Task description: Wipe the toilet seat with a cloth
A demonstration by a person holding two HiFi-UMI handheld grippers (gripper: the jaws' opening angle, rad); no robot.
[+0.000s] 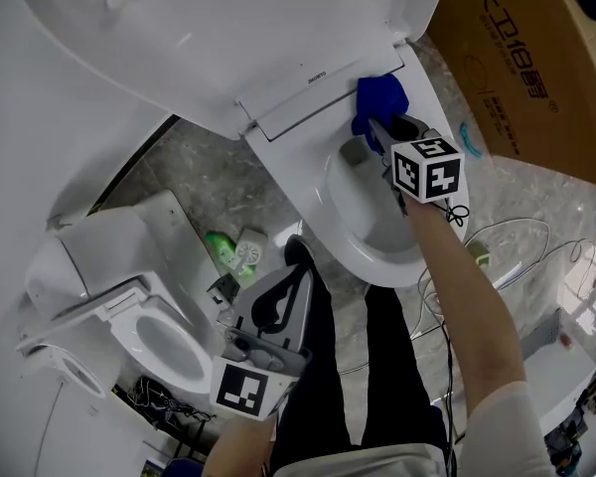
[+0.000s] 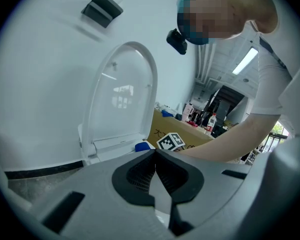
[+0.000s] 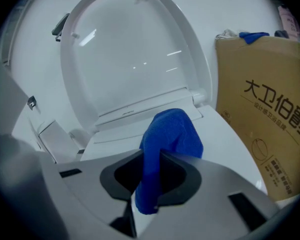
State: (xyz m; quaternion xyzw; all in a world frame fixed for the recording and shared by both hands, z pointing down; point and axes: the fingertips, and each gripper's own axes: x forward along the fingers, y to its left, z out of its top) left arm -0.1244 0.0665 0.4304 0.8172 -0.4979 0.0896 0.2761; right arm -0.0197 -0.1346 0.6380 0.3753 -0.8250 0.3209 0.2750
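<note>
A white toilet with its lid point(image 1: 228, 28) raised stands in the middle of the head view; its seat point(image 1: 308, 202) rings the bowl. My right gripper point(image 1: 382, 137) is shut on a blue cloth point(image 1: 379, 99), which rests on the seat's far right part close to the hinge. The right gripper view has the blue cloth point(image 3: 167, 144) pinched between the jaws, bulging out ahead over the white seat point(image 3: 225, 144). My left gripper point(image 1: 290, 266) hangs low at the near left of the bowl, jaws shut and empty point(image 2: 155, 156).
A brown cardboard box point(image 1: 536, 58) stands right of the toilet. A second, smaller toilet point(image 1: 129, 306) sits at the lower left, with a green bottle point(image 1: 222, 249) on the grey floor between them. Cables point(image 1: 517, 251) trail on the floor at the right.
</note>
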